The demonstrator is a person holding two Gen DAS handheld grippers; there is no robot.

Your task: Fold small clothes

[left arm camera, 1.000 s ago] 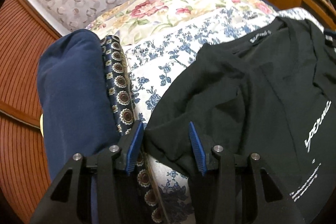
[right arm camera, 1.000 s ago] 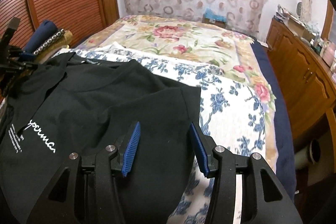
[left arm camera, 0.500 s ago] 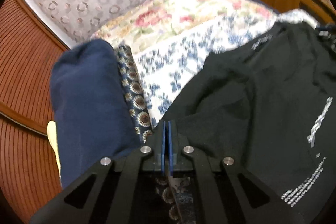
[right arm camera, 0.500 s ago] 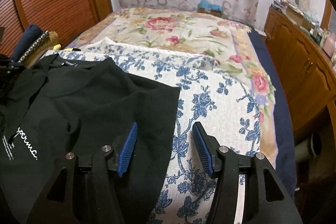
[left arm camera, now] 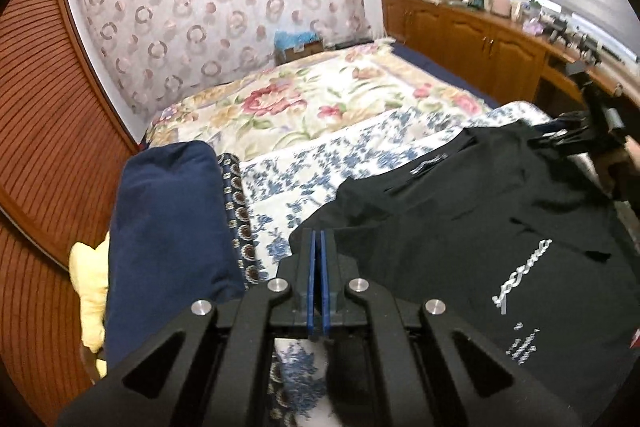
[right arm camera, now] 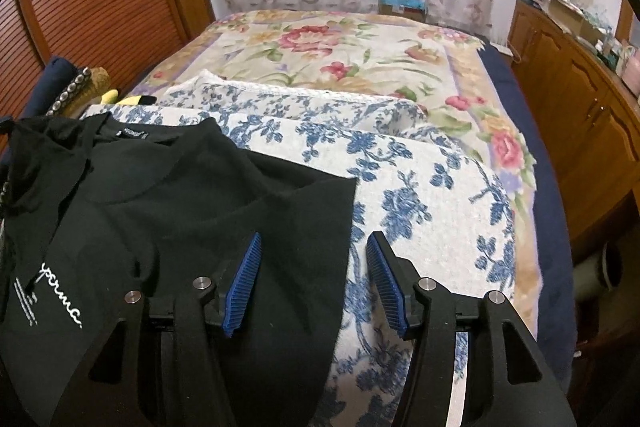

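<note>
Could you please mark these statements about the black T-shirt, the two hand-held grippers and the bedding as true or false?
1. The left hand-held gripper is shut at the edge of the black T-shirt. True.
2. The right hand-held gripper is clamped shut. False: its jaws stand apart over the T-shirt's right edge, pressing nothing.
3. The T-shirt lies on a blue-flowered cover. True.
4. The T-shirt carries red lettering. False: the lettering is white.
5. A navy cushion lies left of the T-shirt in the left wrist view. True.
6. The T-shirt is already folded into a neat square. False: it is spread out, with creases.
</note>
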